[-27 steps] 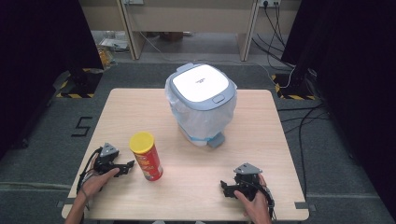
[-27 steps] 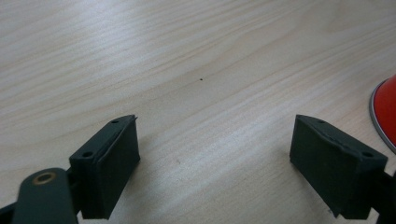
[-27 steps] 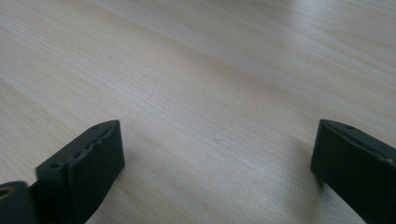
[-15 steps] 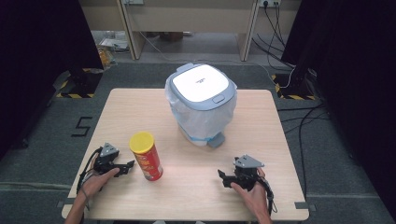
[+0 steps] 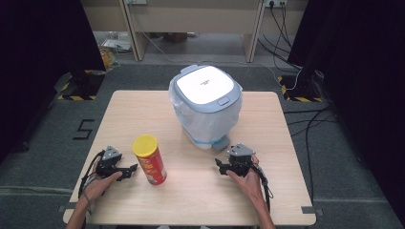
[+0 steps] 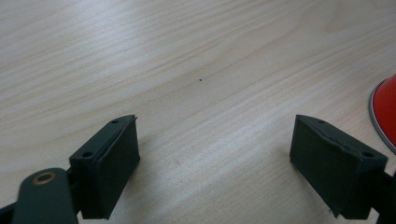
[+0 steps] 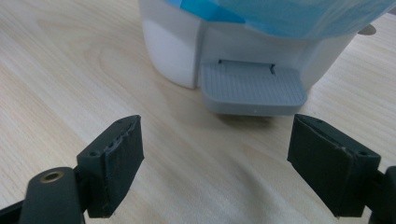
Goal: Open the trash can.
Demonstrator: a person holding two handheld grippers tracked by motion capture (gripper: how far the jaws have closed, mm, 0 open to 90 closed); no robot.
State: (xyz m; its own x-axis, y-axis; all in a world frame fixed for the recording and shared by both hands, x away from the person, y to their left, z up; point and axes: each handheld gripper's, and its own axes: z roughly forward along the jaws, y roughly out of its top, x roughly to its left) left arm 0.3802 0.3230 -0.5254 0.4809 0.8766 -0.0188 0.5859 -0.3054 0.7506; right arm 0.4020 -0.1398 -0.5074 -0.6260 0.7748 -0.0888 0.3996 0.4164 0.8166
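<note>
Two claws rest low over a pale wooden worktop (image 5: 143, 114), one in each of the person's hands. The left claw (image 5: 129, 170) sits near the front left corner, its jaws spread wide with nothing between them; in the left gripper view bare wood grain lies between the two black jaws, and the red edge of a can shows at the far right. That can is a tall red chip canister (image 5: 150, 160) with a yellow lid, standing upright just beside the left claw's tips, apart from them.

The right claw (image 5: 218, 165) is held by the right hand (image 5: 244, 179) at the front right of the worktop, jaws also gaping wide and empty. It points toward a small white pedal bin (image 5: 206, 107) that stands upright near the middle of the worktop. The bin has a closed white lid with a grey-blue rim and is lined with a thin translucent bag whose blue edge hangs down its sides. In the right gripper view the bin's grey ribbed foot pedal (image 7: 254, 88) lies just ahead of the open jaws, close to the wood, not touched by either jaw.
</note>
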